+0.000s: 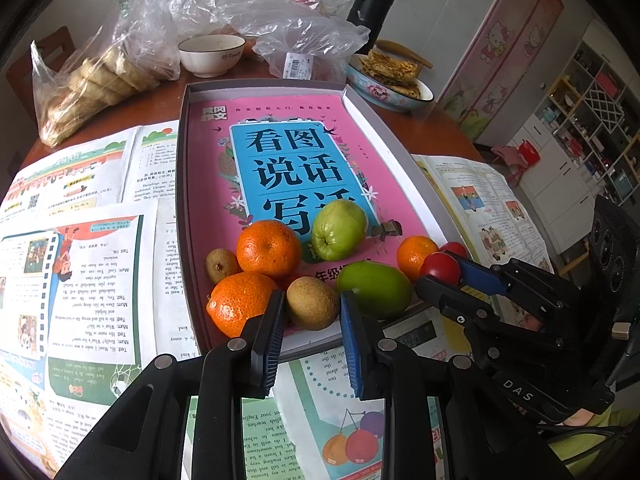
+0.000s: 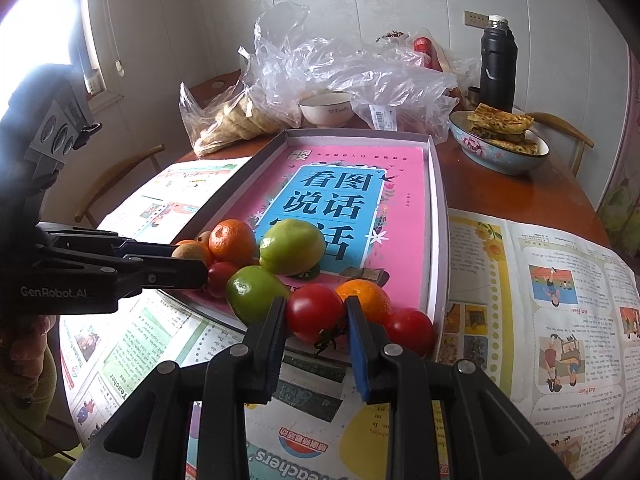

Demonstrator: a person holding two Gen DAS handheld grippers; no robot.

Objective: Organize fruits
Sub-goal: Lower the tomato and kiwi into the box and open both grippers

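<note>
fruit heaped at near end of grey tray (image 1: 182,184) over pink book (image 1: 280,120). left gripper (image 1: 312,320) parted around brown kiwi (image 1: 311,302), pads not clearly pressing. right gripper (image 2: 316,322) parted around red tomato (image 2: 314,312), grip uncertain, second tomato (image 2: 410,330) beside.

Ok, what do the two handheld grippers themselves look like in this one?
Both are matte black plastic linkage frames with silver pivot pins and blue ribbed pads on the fingers. The left gripper shows white "GenRobot.AI" lettering on its side in the right wrist view; the right gripper shows white "DAS" lettering in the left wrist view. No cables are clearly visible.
</note>
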